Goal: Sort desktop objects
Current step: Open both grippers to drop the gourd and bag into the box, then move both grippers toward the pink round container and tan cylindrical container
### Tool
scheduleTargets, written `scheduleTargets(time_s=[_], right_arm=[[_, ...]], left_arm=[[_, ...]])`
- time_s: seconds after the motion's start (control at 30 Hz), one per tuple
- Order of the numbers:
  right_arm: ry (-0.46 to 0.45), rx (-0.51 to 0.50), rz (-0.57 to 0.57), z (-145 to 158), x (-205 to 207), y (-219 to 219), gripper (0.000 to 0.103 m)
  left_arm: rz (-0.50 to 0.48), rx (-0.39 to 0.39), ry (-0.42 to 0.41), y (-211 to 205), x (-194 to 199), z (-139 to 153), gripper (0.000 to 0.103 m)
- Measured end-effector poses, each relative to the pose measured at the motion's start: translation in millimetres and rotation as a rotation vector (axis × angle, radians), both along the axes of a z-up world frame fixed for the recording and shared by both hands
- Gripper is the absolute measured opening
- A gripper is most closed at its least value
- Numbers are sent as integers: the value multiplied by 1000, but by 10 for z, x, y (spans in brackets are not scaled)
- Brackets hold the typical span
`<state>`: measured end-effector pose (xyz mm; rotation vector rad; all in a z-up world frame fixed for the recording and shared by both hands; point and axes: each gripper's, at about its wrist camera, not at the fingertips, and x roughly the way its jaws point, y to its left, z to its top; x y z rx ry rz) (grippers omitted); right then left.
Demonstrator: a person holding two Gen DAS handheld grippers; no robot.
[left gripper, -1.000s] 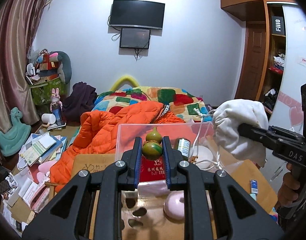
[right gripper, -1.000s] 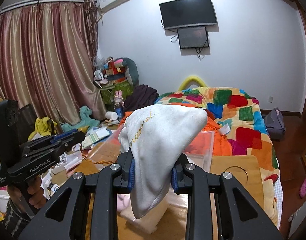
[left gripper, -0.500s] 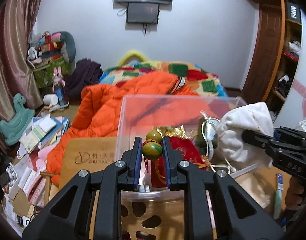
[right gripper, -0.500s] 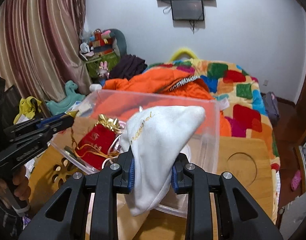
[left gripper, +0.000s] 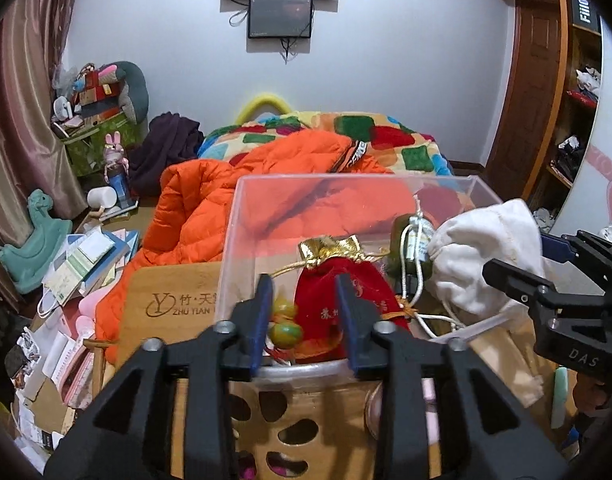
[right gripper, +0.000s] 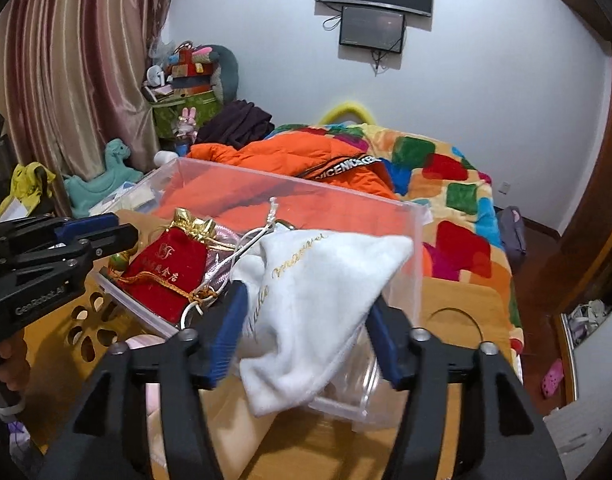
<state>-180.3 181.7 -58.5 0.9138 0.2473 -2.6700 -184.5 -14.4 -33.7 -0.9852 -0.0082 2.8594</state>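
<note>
Both grippers are over the clear plastic bin point(left gripper: 241, 216) on the wooden surface point(right gripper: 458, 308). The left gripper point(left gripper: 303, 320) has its fingers spread wide, and the little green-and-yellow gourd point(left gripper: 285, 326) sits between them against the left pad, maybe loose, hard to say. The right gripper point(right gripper: 306, 332) is also spread wide, with the white cloth pouch point(right gripper: 326, 280) draped over the bin's near edge between its fingers. A red velvet pouch point(left gripper: 346, 304) with a gold top lies inside the bin.
</note>
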Motion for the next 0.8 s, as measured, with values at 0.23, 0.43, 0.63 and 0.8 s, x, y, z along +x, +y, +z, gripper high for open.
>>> scheduleTargets(time_s=[0.23, 0.43, 0.63, 0.8], right_arm=[[81, -37, -46, 294, 255, 184, 82], [128, -46, -77, 470, 507, 347, 86], [135, -49, -110, 467, 765, 520, 89], [104, -79, -130, 377, 928, 667, 89]], left_arm=[[-21, 14, 53, 14, 209, 243, 55], [-22, 21, 114, 31, 511, 451, 74], [-12, 17, 138, 39, 785, 515, 88], [1, 17, 136, 6, 981, 469, 91]])
